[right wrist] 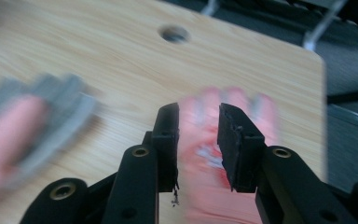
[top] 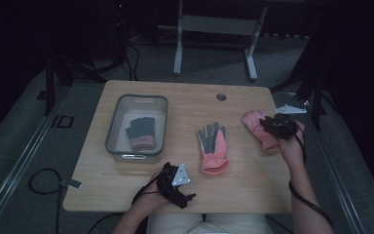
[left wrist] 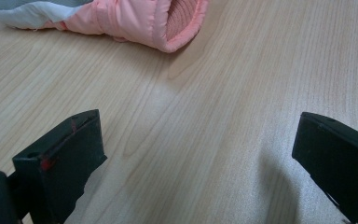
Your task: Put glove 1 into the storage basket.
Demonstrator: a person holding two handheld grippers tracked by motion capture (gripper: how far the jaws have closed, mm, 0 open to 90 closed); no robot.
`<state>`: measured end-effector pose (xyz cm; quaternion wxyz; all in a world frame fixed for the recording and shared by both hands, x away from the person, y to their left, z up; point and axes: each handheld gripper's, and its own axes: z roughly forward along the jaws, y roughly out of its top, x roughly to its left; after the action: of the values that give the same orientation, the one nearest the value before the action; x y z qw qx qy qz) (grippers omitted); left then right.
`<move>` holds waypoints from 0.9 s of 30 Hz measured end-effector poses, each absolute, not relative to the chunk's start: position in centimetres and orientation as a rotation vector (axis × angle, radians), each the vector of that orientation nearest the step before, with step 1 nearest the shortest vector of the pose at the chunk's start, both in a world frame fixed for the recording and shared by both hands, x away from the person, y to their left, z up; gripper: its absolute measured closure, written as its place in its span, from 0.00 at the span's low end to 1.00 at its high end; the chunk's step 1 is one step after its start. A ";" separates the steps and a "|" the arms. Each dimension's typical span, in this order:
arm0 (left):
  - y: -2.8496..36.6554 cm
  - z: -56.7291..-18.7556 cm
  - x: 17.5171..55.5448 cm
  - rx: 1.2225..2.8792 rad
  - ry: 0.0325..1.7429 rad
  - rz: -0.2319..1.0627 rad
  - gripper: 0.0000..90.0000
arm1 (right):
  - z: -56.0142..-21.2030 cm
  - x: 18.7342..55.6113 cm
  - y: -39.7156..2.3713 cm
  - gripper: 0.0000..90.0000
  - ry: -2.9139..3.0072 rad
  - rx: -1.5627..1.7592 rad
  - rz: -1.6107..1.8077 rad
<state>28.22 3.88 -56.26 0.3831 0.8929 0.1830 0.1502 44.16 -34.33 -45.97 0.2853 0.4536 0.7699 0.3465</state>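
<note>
Tabletop pink glove [right wrist: 214, 158], seemingly beneath right fingers [right wrist: 235, 135]

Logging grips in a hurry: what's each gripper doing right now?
Left gripper: open, holding nothing, above bare table.
Right gripper: jaws partly open, over the pink glove, not gripping it.

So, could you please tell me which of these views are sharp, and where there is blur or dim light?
High view: dim overall, dark surroundings, though the table is readable. Left gripper view: bright and sharp on the wood grain and the pink glove cuff, with a soft shadow beside the right-hand jaw. Right gripper view: the gripper is sharp, while both gloves behind it are smeared by motion blur.
</note>
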 end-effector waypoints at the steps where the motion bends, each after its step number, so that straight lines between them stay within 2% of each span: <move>1: 3.9 -56.3 28.2 2.276 0.466 0.382 0.02 | -46.2 44.6 -34.9 0.74 2.070 1.217 0.905; 9: 4.0 -56.3 28.3 2.273 0.472 0.380 0.02 | -49.0 47.9 -37.0 0.72 2.110 1.226 0.808; 16: 3.8 -56.4 28.3 2.286 0.471 0.389 0.02 | -51.8 49.2 -37.1 0.59 2.181 1.244 0.734; 27: 3.8 -56.4 28.3 2.290 0.468 0.392 0.02 | -52.9 49.5 -36.7 0.78 2.211 1.255 0.710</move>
<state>28.28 3.82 -56.42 0.3765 0.8952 0.1830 0.1532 49.46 -36.73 -52.87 0.2484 0.4604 0.8114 0.2606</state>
